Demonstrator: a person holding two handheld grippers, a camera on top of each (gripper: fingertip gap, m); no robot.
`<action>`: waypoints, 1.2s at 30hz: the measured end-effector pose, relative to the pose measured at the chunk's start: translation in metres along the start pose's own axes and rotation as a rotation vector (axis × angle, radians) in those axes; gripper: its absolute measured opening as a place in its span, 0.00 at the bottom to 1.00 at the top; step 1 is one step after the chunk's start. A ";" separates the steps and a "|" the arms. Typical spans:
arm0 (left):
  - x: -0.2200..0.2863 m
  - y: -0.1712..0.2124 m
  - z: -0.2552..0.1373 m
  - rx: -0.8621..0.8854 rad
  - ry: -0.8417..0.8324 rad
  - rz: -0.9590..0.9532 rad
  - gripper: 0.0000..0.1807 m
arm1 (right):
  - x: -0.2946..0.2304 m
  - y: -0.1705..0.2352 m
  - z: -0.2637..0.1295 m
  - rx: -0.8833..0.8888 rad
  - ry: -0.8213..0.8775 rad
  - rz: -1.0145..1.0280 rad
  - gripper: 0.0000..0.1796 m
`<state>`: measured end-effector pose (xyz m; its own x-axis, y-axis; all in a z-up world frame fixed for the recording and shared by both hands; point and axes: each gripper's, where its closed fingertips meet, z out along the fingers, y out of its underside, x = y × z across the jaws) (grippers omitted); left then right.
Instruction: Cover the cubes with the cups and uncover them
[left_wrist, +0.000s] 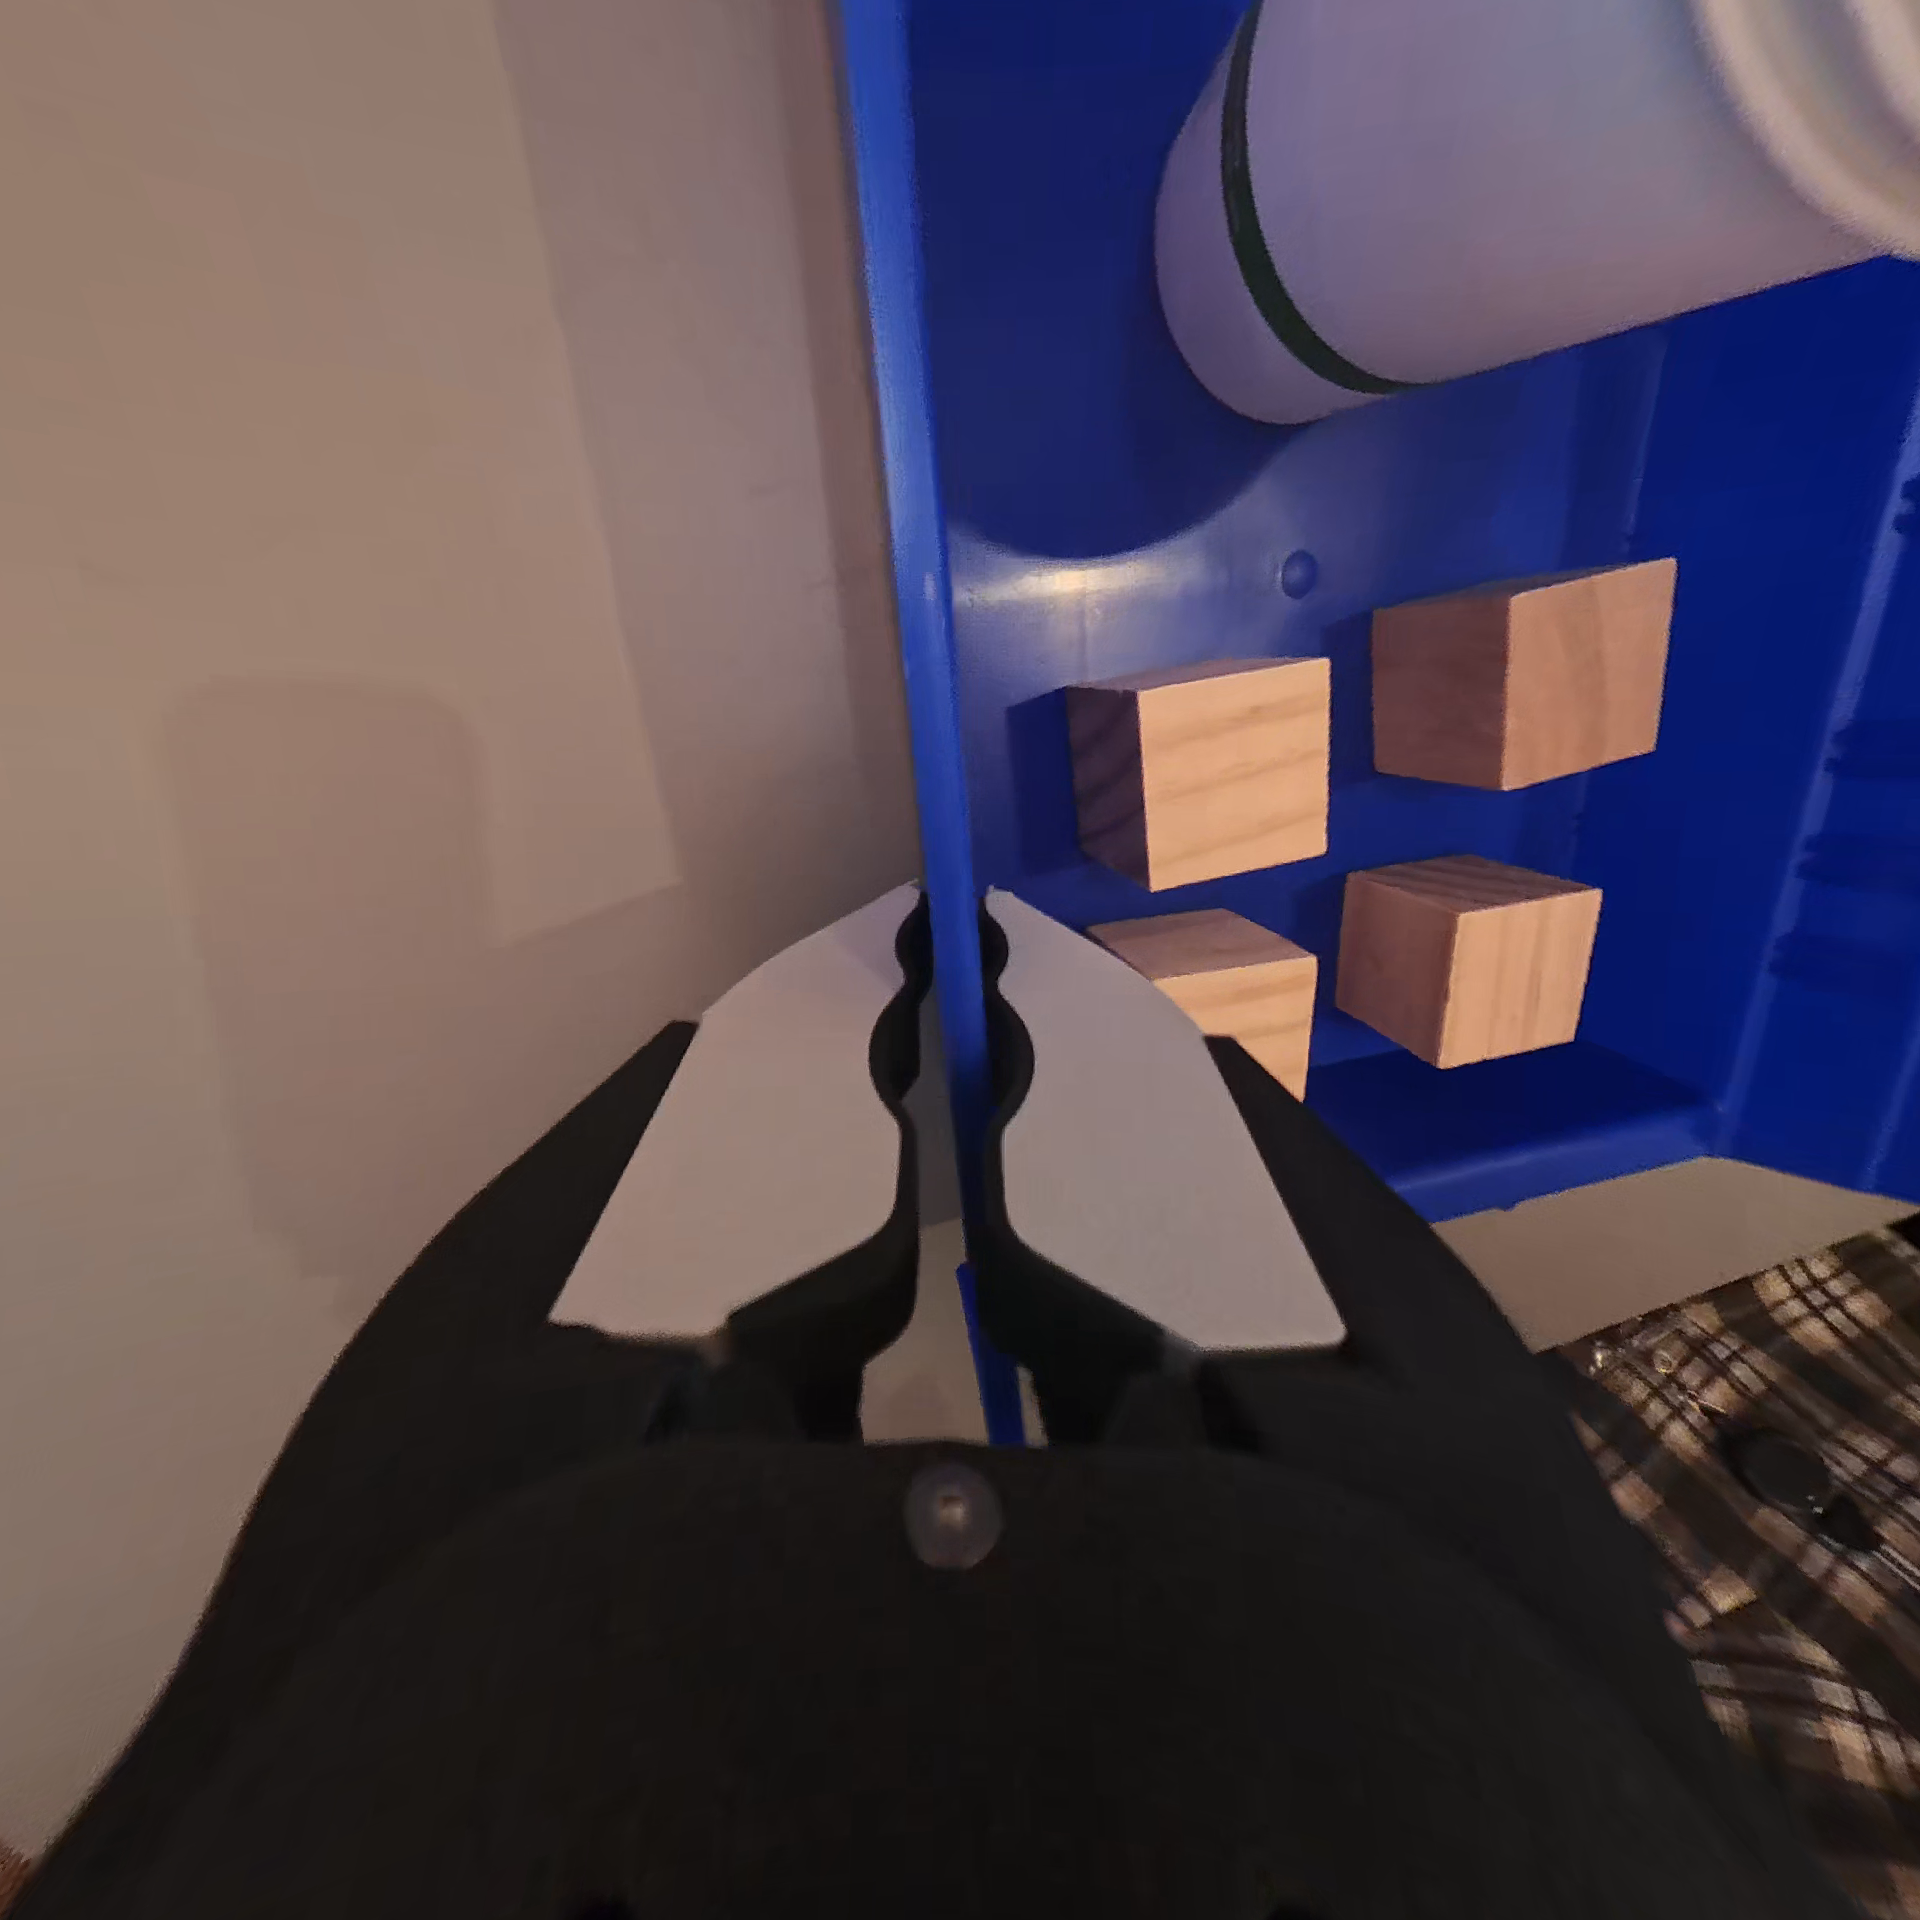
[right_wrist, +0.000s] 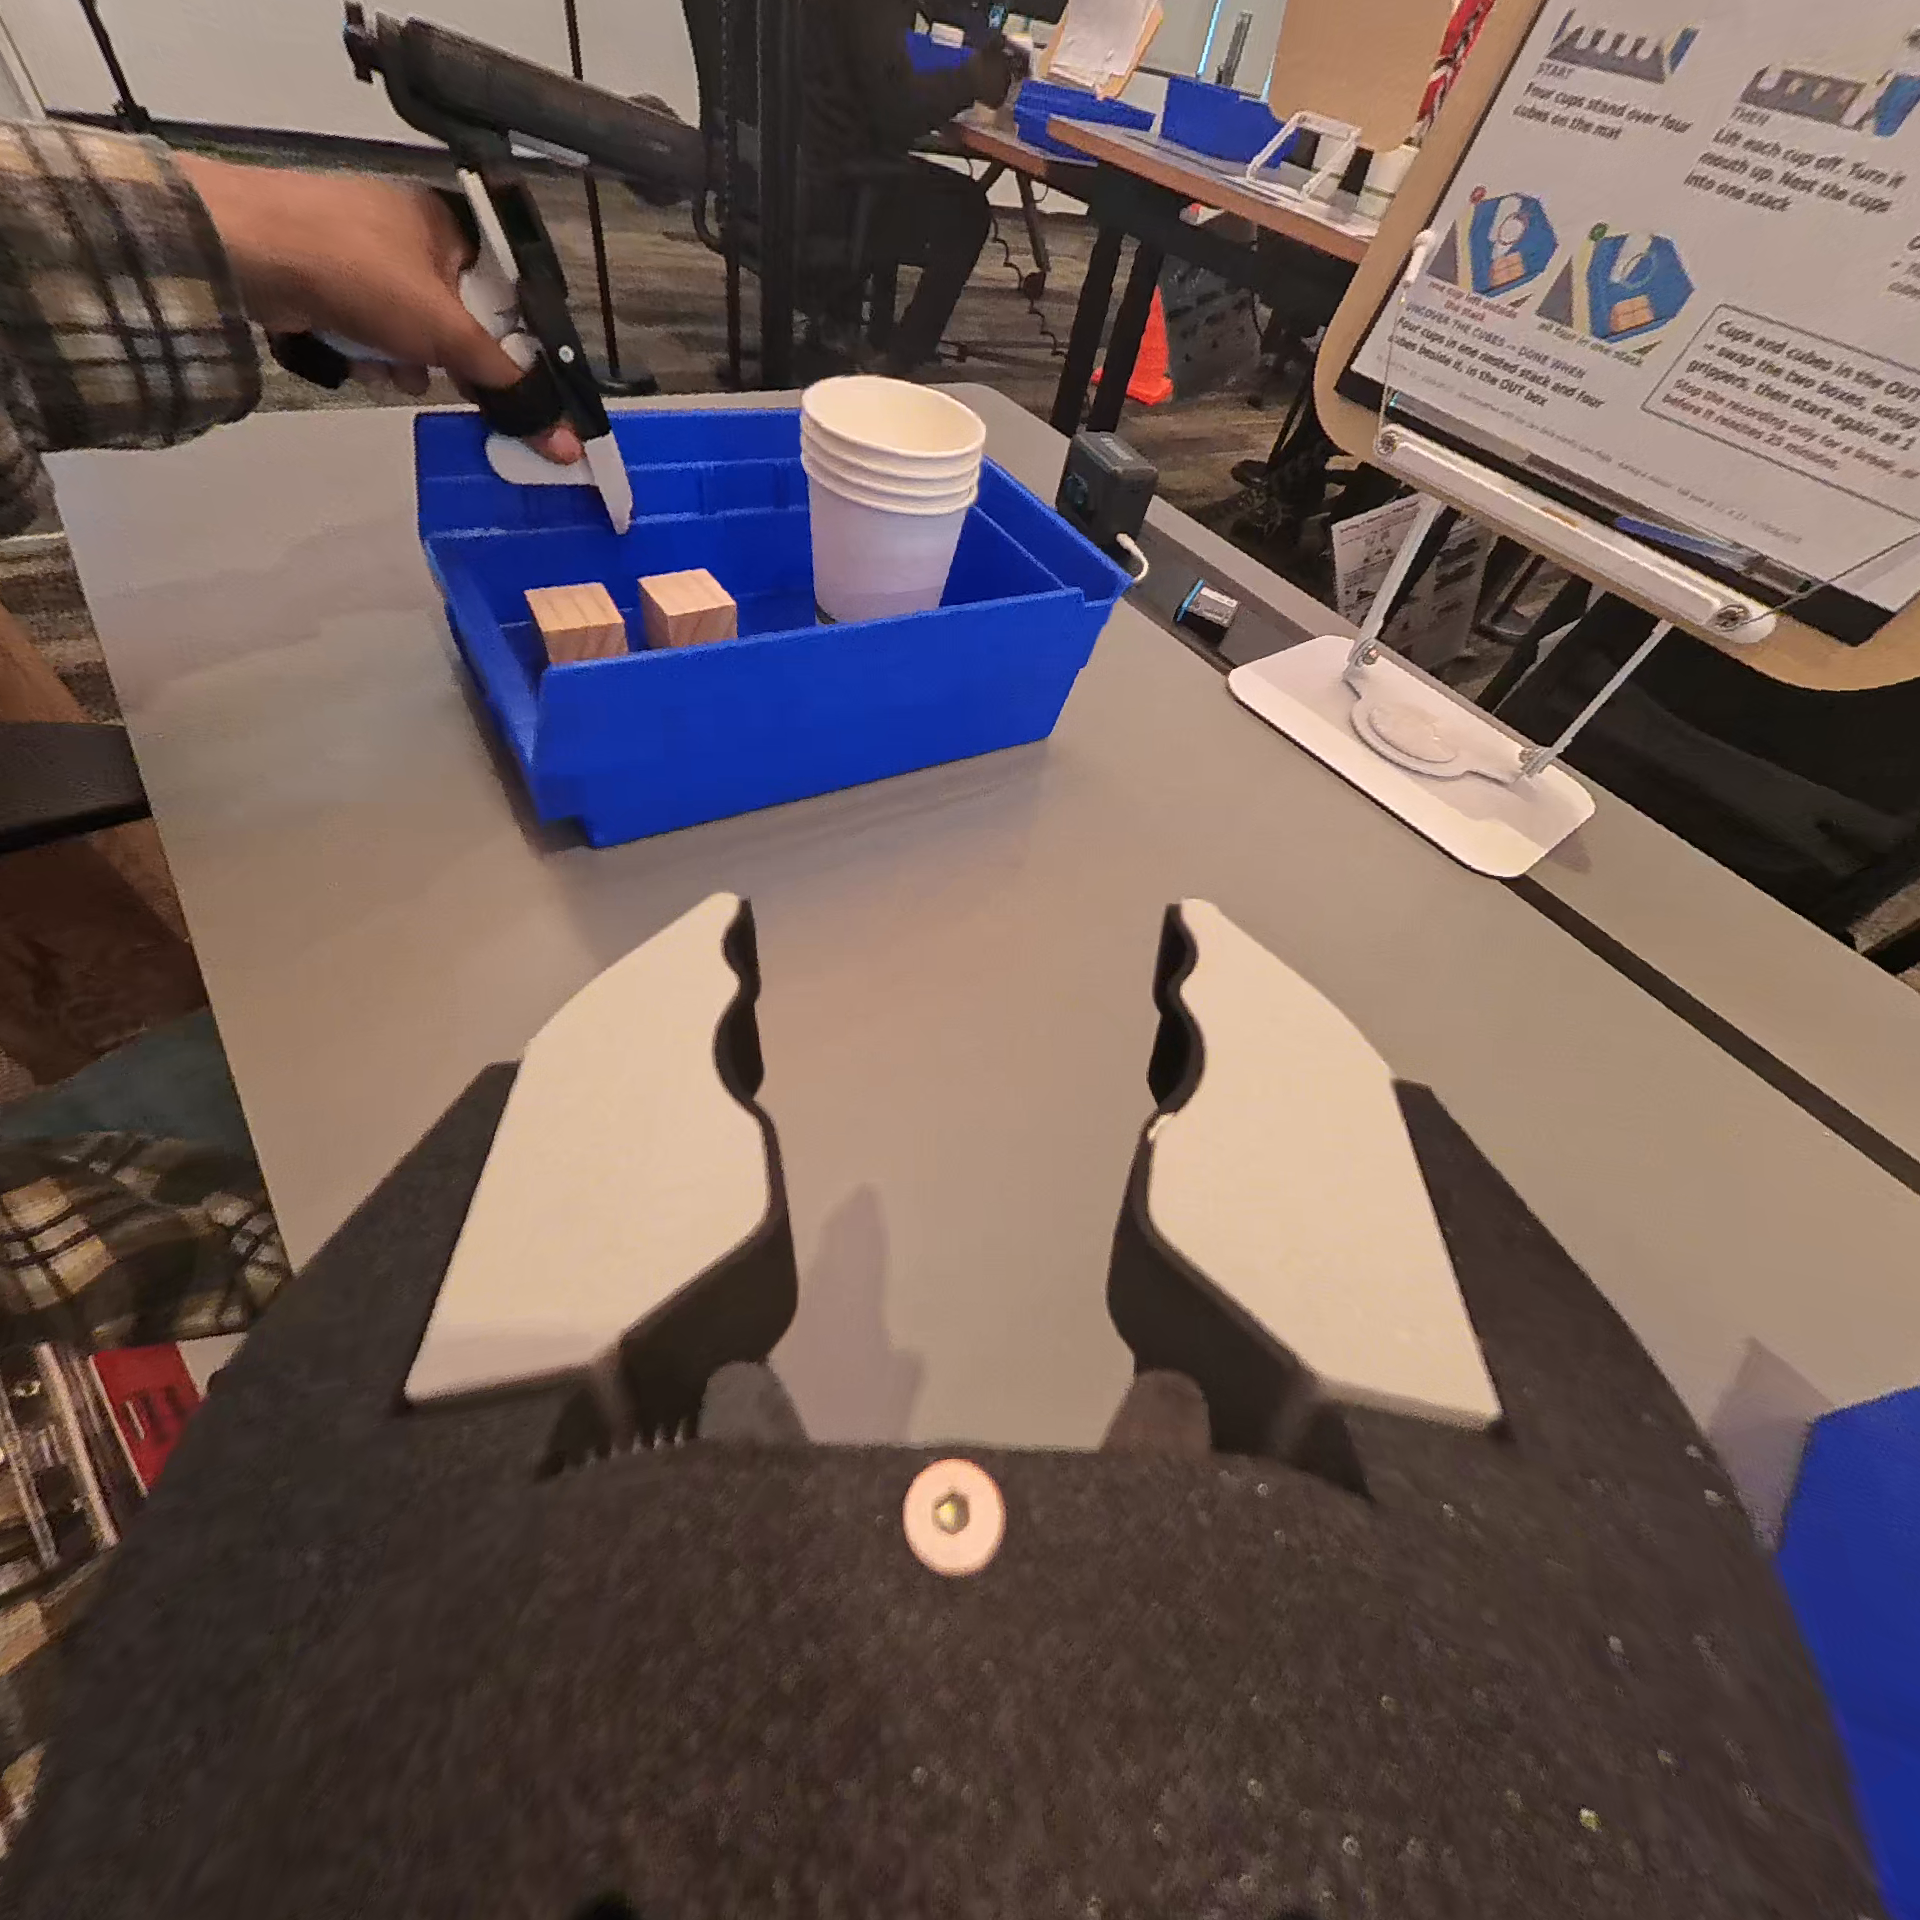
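Observation:
A blue bin (right_wrist: 810, 717) stands on the grey table (right_wrist: 935, 935). It holds several wooden cubes (left_wrist: 1205, 769) and a nested stack of white paper cups (right_wrist: 888, 499), mouth up. In the right wrist view two cubes (right_wrist: 575, 621) show over the bin's wall. My left gripper (left_wrist: 951, 904) is shut on the bin's wall (left_wrist: 904, 416), seen edge-on between the fingers. It also shows in the right wrist view (right_wrist: 608, 488) at the bin's far left side. My right gripper (right_wrist: 956, 914) is open and empty above the bare table, well short of the bin.
An instruction board on a white stand (right_wrist: 1413, 748) is at the right of the table. A small dark device (right_wrist: 1107, 488) lies behind the bin. A second blue object (right_wrist: 1860, 1610) shows at the lower right. Other tables and a seated person are in the background.

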<state>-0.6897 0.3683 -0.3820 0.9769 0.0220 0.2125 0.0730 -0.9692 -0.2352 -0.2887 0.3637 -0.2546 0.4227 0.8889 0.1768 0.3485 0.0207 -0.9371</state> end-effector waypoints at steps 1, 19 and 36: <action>-0.003 0.001 -0.001 -0.003 -0.003 -0.012 0.03 | -0.001 0.000 0.000 -0.002 -0.005 0.000 0.40; -0.095 0.053 -0.036 0.052 -0.054 -0.211 0.03 | -0.008 0.015 0.018 -0.039 -0.063 0.030 0.35; -0.171 0.079 -0.060 0.055 -0.095 -0.323 0.04 | -0.018 0.032 0.042 -0.117 -0.089 0.026 0.34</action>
<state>-0.8626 0.2730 -0.3799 0.9157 0.3511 0.1953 0.3899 -0.8939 -0.2211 -0.3203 0.3674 -0.3008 0.3587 0.9256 0.1204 0.4355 -0.0518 -0.8987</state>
